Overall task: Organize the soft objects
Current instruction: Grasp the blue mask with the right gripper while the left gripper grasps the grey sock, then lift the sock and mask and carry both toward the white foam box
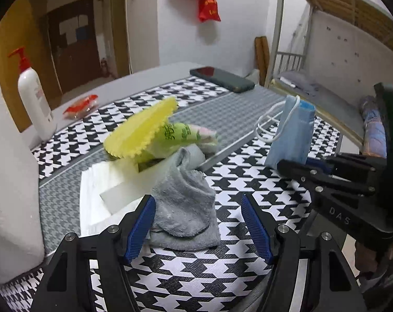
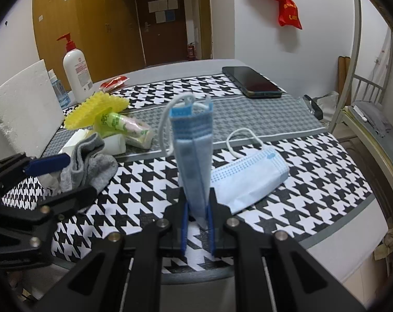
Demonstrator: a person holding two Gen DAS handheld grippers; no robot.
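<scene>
My left gripper [image 1: 197, 225] is open around a crumpled grey sock [image 1: 186, 205] that lies on the houndstooth cloth; it touches the left pad and stands clear of the right one. My right gripper [image 2: 196, 221] is shut on a folded blue face mask [image 2: 194, 156] and holds it upright; it also shows in the left wrist view [image 1: 292, 135]. A second blue mask [image 2: 248, 179] lies flat on the cloth to the right. A yellow scalloped cloth [image 1: 142, 130], a green tissue pack [image 1: 186, 132] and white tissues [image 1: 105, 189] sit in a pile behind the sock.
A white foam block [image 1: 12, 182] stands at the left. A white pump bottle [image 1: 34, 96] and a red packet [image 1: 80, 106] are behind it. A dark phone [image 1: 222, 78] lies at the far edge. A metal bunk bed [image 2: 365, 98] stands to the right of the table.
</scene>
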